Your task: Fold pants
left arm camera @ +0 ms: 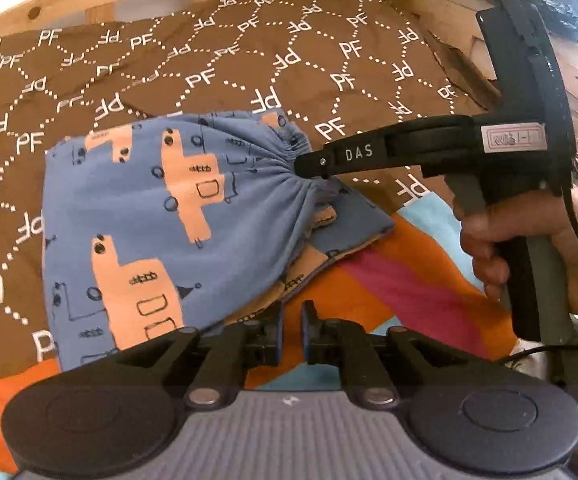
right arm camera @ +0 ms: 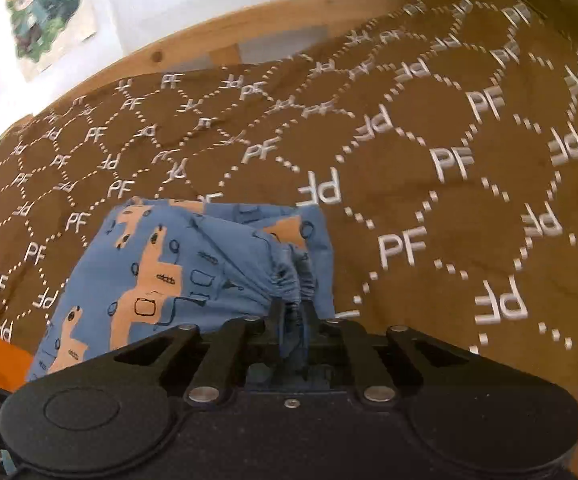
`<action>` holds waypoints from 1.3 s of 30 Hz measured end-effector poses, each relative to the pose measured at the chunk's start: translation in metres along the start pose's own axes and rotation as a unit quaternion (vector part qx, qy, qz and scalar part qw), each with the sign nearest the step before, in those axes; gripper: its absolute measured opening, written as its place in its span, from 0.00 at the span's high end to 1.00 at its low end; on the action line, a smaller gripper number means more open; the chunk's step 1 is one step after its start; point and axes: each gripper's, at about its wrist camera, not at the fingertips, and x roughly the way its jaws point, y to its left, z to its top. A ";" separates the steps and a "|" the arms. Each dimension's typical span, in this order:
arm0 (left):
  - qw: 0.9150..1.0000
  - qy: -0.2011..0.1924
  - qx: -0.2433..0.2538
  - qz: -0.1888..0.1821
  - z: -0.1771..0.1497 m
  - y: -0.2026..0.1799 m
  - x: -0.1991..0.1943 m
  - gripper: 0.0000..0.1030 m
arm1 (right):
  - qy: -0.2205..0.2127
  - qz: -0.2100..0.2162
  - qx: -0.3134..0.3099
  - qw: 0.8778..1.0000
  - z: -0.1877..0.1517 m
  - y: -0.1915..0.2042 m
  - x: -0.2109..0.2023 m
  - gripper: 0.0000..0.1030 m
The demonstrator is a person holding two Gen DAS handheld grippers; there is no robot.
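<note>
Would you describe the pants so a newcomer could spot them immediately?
On the brown blanket printed with white PF letters lie the pants, pinched at the gathered waistband by the right gripper. They alone are blue with peach vehicle shapes, unlike the striped orange-and-pink sheet beside them.

Brightness: both views are well lit by soft, even daylight.
Glare: the white wall (right arm camera: 193,4) is washed out; the upper corners of the left wrist view are blown out.
Shadows: faint; a soft dark edge lies under the pants (left arm camera: 137,216) on the brown blanket (left arm camera: 249,60).
Blur: the right wrist view smears toward its right side, streaking the blanket's letters; the wall poster (right arm camera: 45,12) is blurred too.
Sharpness: the left wrist view is crisp at centre.
Distortion: fisheye bending curves the wooden bed frame (right arm camera: 289,12) in both views.
</note>
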 end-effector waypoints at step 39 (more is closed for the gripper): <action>0.969 0.016 -0.169 0.181 -0.004 0.089 -0.035 0.00 | -0.040 -0.078 -0.146 0.985 0.008 0.020 -0.019 0.01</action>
